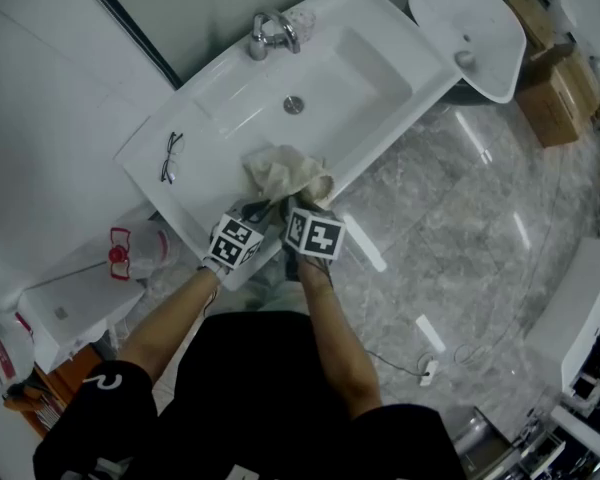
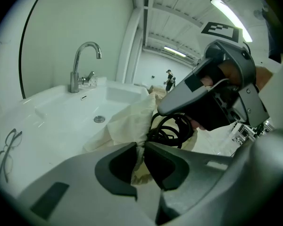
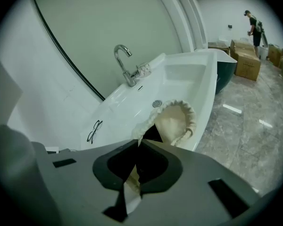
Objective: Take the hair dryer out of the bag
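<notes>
Hair dryer: hidden in head view, inside cream cloth drawstring bag (image 1: 285,175) on near rim of white basin (image 1: 370,68); left gripper (image 1: 262,209), right gripper (image 1: 298,205) at its near edge. Left gripper view: jaws pinch bag cloth; black coiled cord (image 2: 172,128) at mouth. Right gripper view: jaws nipped on hem. Prob. rigid, heavyish, smooth; take handle, not cord.

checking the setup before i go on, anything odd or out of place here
Only the glasses stand out: they lie loose on the sink rim, left of the basin. Nothing looks spilled or broken.
</notes>
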The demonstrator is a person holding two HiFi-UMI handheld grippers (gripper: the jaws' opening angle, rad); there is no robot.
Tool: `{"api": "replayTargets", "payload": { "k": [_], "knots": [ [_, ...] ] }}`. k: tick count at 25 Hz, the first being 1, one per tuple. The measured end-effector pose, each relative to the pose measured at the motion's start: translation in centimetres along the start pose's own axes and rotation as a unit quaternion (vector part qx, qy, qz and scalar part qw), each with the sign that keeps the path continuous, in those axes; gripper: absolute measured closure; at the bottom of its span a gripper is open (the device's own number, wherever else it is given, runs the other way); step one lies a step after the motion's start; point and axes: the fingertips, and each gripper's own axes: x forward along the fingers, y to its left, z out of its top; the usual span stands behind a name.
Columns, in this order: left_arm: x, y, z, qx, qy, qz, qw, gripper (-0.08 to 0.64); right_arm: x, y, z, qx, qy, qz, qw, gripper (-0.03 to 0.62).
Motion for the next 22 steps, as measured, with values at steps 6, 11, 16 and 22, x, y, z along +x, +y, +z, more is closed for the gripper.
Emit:
{"api": "replayTargets", "payload": {
  "k": [6,11,16,22],
  "knots": [
    [0.1,-1.2,-0.3,-0.007,0.042,0.008,0.999,0.515,-1.1,0.4,0.4,0.017,0.02,0.019,0.999,0.578],
    [0.5,-2.3,-1.2,-0.022,0.054,0.0,0.9983,0.514,-1.2,0.3,0.6,0.019,0.031,0.025,0.999,0.578],
    [0.8,-2.2,-1.4,0.001,0.057,0.0,0.9984,0.514,-1.3,0.9,0.6,0.052,0.04,0.049,0.997,0.578],
    [1.8,-2.7,-2.8,0.054,0.101,-0.009,0.9934,0.508,-1.8,-0.3,0.8,0.102,0.031,0.075,0.991,0.578]
  ]
}}
